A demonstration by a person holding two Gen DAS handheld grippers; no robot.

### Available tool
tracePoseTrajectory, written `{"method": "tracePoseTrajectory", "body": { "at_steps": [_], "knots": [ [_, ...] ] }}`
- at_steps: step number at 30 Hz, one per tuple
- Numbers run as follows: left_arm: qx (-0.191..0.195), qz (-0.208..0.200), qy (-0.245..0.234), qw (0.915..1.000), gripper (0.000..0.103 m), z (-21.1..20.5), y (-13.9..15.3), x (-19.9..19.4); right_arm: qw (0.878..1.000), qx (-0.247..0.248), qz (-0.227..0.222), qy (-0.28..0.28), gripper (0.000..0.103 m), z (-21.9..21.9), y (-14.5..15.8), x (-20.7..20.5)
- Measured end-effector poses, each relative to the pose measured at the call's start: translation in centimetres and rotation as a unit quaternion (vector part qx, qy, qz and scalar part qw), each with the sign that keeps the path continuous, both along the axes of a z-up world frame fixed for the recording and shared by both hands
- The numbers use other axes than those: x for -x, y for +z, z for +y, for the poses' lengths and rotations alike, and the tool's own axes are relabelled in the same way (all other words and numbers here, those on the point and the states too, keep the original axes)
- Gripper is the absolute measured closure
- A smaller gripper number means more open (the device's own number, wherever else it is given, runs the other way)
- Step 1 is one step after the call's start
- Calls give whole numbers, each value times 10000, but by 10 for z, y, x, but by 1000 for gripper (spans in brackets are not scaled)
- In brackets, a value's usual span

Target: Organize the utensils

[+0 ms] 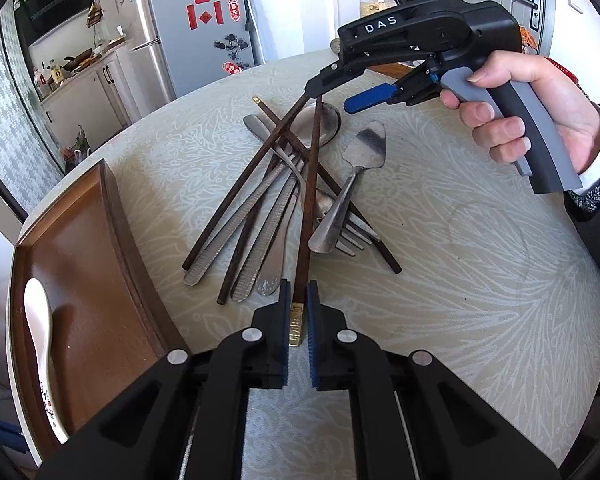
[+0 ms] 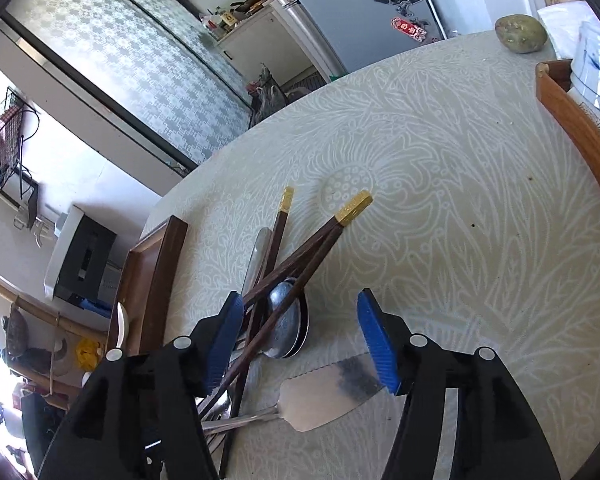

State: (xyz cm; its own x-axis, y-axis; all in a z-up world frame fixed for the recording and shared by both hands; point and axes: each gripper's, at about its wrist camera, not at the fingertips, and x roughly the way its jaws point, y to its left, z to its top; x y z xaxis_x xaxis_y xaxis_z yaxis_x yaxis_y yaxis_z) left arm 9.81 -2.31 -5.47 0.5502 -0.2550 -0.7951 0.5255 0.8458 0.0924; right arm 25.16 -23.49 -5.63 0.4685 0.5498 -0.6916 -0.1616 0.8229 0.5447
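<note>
Left gripper [image 1: 298, 312] clamped on one chopstick's [image 1: 309, 184] gold-capped end; right gripper [image 2: 300, 344] spread wide at the far end of the pile, holding nothing.

Pile of utensils [image 1: 284, 200] on the table [image 1: 460, 280], just right of the wooden tray [image 1: 112, 216], which holds a white spoon [image 1: 40, 344]. Held chopstick's long axis runs straight away from the left jaws, across forks and spoons, tip toward the right gripper. Tray lies left, nearer the left hand; likely a lift, then a swing left.
</note>
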Motion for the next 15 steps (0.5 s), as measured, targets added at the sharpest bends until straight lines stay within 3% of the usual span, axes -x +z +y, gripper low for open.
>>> {"method": "tracePoseTrajectory", "body": {
  "at_steps": [6,10,15],
  "knots": [
    [-36,-7,-73,10000,96,-3,0,2,9995,-294,118,-67,59,-7,-4,-10],
    [-113,-33,-136,9998,96,-5,0,2,9995,-312,61,-53,76,-5,-1,-13],
    [-148,-84,-290,9994,96,-10,0,5,9997,-235,83,0,77,2,0,-19]
  ]
}}
